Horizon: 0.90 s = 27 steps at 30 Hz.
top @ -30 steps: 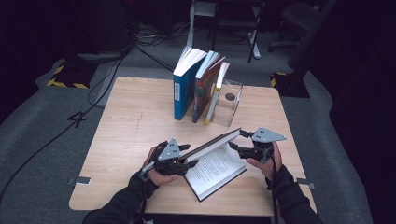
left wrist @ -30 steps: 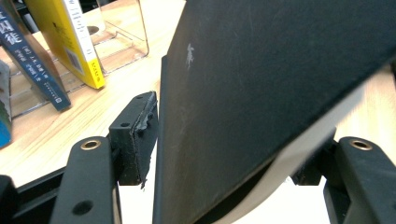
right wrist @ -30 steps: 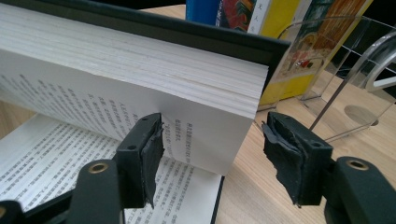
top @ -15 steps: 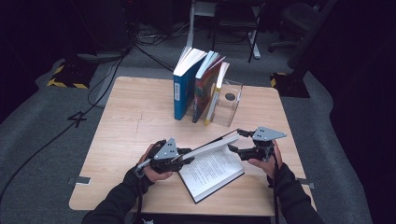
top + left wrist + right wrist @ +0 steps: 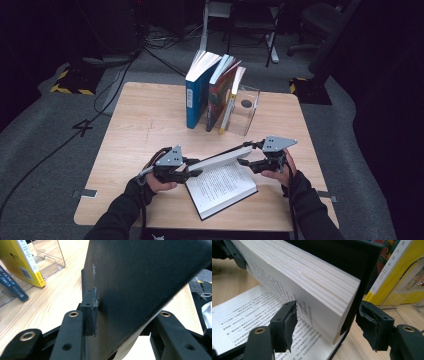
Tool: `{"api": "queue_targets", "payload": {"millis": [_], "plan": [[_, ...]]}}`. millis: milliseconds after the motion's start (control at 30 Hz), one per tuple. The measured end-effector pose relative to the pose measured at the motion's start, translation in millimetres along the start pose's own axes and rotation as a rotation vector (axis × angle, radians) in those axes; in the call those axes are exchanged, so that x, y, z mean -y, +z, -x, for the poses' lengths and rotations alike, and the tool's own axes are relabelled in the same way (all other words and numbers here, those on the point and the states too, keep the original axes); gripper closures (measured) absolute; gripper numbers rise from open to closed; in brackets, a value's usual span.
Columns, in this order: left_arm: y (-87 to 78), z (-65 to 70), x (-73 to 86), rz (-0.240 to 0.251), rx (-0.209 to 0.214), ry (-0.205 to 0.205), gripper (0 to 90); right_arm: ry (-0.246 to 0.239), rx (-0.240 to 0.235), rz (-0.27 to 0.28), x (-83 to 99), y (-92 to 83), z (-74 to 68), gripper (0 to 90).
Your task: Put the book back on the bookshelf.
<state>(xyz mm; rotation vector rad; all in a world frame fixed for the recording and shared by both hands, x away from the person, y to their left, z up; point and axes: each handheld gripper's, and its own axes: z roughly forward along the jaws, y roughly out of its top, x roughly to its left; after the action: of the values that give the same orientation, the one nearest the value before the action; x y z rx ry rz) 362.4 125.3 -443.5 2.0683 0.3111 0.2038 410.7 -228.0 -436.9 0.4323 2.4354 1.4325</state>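
We saw the open book (image 5: 220, 187) lying near the table (image 5: 140, 120) front edge, its lifted half raised between both grippers. Left gripper (image 5: 120, 322): fingers had just opened slightly, one pad against the black cover; a firm clamp we could not tell. Right gripper (image 5: 327, 322): fingers had just closed somewhat, straddling the page block, pads apart from it.
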Motion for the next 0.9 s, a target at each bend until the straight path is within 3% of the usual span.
{"api": "queue_targets", "payload": {"millis": [67,167,433,600,733,900], "plan": [[0.4,0.0,0.1,-0.002,-0.022,-0.008,52.4,-0.006,0.0,-0.008,0.2,-0.6,-1.1,34.5],[-0.7,0.7,-1.8,-0.011,-0.077,0.001,51.6,-0.03,0.005,-0.015,1.6,-2.2,-4.2,36.2],[-2.1,-9.0,2.7,-0.023,-0.135,-0.052,48.1,-0.046,-0.008,-0.021,8.8,-12.4,-10.8,50.9],[-0.1,-14.5,3.6,-0.031,-0.129,-0.058,50.5,-0.078,-0.021,-0.022,9.4,-17.3,-16.5,60.7],[4.1,-18.3,0.5,-0.031,-0.09,-0.046,51.0,-0.127,-0.007,-0.039,10.8,-23.1,-24.2,64.1],[13.0,-22.0,-7.2,-0.026,-0.048,-0.028,49.0,-0.161,0.008,-0.044,13.7,-42.8,-36.4,68.4]]}}
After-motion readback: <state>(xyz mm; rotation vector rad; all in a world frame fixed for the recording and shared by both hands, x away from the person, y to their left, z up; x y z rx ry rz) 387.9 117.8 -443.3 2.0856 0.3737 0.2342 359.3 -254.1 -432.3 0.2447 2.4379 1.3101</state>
